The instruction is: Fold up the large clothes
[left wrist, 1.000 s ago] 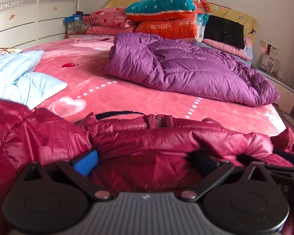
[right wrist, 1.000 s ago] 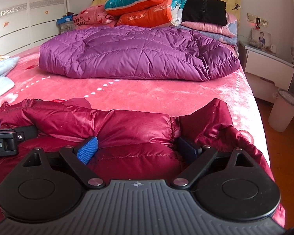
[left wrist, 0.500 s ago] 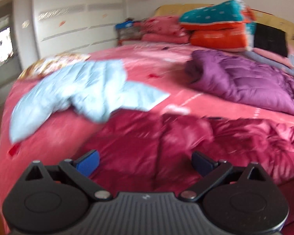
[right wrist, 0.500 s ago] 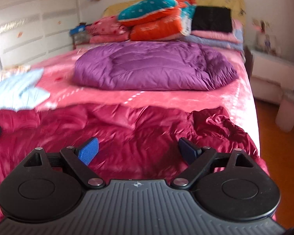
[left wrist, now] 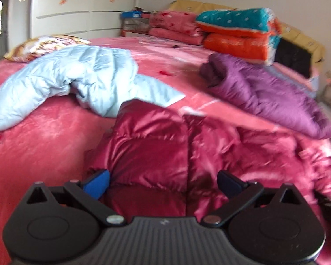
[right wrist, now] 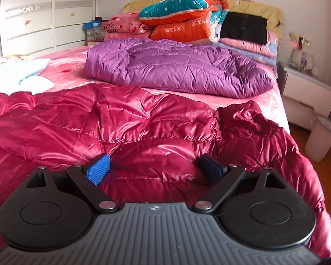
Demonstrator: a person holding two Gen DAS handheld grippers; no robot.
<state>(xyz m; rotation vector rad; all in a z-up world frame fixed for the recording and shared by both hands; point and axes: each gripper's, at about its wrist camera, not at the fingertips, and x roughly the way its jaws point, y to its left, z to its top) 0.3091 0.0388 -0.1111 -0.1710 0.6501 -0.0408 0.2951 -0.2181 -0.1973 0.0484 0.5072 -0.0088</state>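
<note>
**Red down jacket spread on a pink bed, both grippers released over it**

A bedroom: a bed (right wrist: 273, 108) under a pink plush cover, white wardrobe doors (right wrist: 28, 17) behind it, and folded quilts (right wrist: 187, 13) stacked at the headboard. The shiny dark red down jacket (right wrist: 125, 119) lies flat on the near part of the bed, its long axis running across the bed from left to right, one crumpled end at the right edge.

The right wrist view alone shows a white nightstand (right wrist: 309, 97) and a pale bin (right wrist: 322, 139) on the floor, and the words "GOOD LUCK" on the orange quilt. The left wrist view, motion-blurred, alone shows the whole light blue jacket (left wrist: 77, 77) just beyond the red one and a patterned pillow (left wrist: 42, 46). Both show the purple jacket (right wrist: 178, 68) further up the bed.

The left gripper (left wrist: 163, 182) and the right gripper (right wrist: 153, 169) each have their jaws spread wide, clasping nothing, with red fabric bulging between the fingers.
</note>
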